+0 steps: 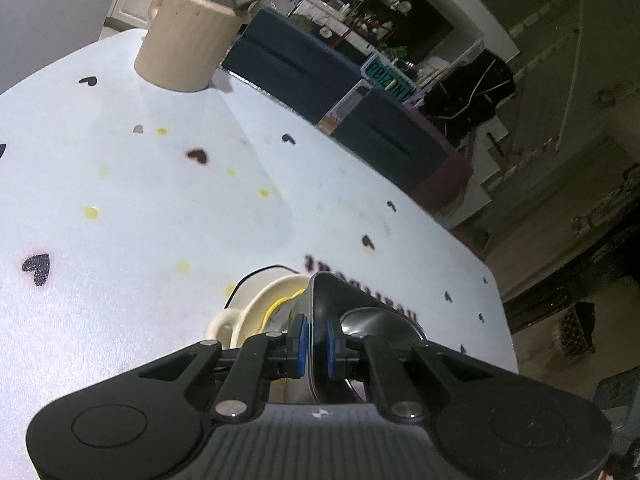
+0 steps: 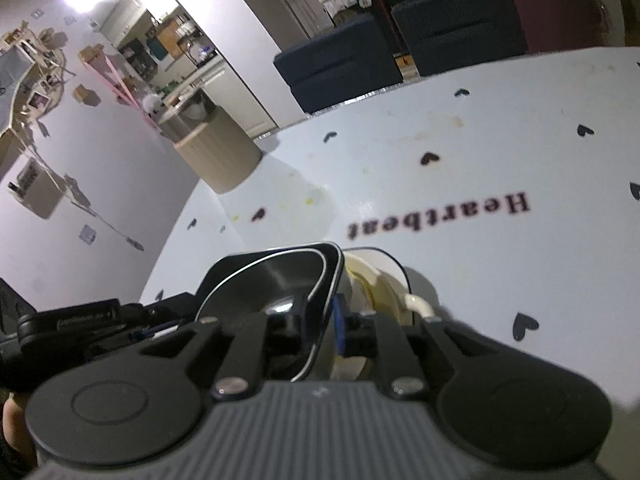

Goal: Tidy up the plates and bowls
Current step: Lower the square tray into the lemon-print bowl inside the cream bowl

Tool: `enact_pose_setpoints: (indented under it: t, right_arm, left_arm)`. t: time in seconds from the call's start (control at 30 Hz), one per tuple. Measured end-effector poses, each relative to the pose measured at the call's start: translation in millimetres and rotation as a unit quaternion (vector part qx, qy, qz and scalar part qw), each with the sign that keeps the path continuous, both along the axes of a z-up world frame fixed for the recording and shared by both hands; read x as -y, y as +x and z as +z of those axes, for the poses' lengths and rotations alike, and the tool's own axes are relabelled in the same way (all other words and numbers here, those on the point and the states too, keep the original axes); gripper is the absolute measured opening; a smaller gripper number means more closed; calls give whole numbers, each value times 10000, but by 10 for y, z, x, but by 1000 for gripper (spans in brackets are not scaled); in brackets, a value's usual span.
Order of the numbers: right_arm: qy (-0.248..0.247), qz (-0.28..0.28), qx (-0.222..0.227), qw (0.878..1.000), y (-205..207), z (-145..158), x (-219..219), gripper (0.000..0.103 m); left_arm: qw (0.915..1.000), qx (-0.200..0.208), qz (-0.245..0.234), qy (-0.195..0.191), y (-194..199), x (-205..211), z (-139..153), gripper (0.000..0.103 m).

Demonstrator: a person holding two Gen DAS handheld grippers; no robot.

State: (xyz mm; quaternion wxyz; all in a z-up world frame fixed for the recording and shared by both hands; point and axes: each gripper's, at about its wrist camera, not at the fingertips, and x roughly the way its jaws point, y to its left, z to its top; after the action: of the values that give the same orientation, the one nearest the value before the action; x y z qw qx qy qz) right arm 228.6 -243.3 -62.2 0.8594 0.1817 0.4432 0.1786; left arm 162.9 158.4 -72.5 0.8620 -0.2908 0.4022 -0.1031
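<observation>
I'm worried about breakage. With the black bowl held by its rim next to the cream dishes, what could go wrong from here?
1. The left hand-held gripper pinches only the thin rim of the glossy black bowl. The bowl could pivot or slip out.
2. The bowl hangs tilted, close against the stacked cream dishes. Lowering it unevenly could knock or chip them.
3. How firmly the right hand-held gripper grips the rim is unclear, so the left may be carrying the whole load.

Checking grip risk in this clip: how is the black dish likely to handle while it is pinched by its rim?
The black dish looks rigid and glossy, so the left gripper on its thin rim could slip. It looks light. Tilted against the cream bowl, it may swing or clink.
</observation>
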Motion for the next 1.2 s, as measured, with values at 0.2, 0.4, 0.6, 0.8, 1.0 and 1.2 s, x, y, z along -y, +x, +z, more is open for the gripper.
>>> enact_pose_setpoints:
  t: [0.2,0.4,0.6,0.8,1.0,1.2]
  right_arm:
    - [329,309,113,9989,-20,39,-76,19]
    - [206,159,65,9996,16,33,-59,19]
    - [-177,-241,-311,9991,86,-73,18,40]
    - [-141,-195,-567,9981,174,-226,3,26]
    - [-305,104,-663,9973,203,-289,-141,15]
    - [-343,39,-708,9969,224,-313,-181,15]
  left_arm:
    - [10000,-48,-26,2,44,28,-36,13]
    - [9999,-136,11,-4,46,5,-77,13]
    - [9997,-163,13,194,58,43,-87,13]
    - [9993,-203,-31,309,64,85,-108,13]
    - [9990,-214,-79,378,68,104,-127,13]
    - [9990,-207,-95,387,69,116,-127,14]
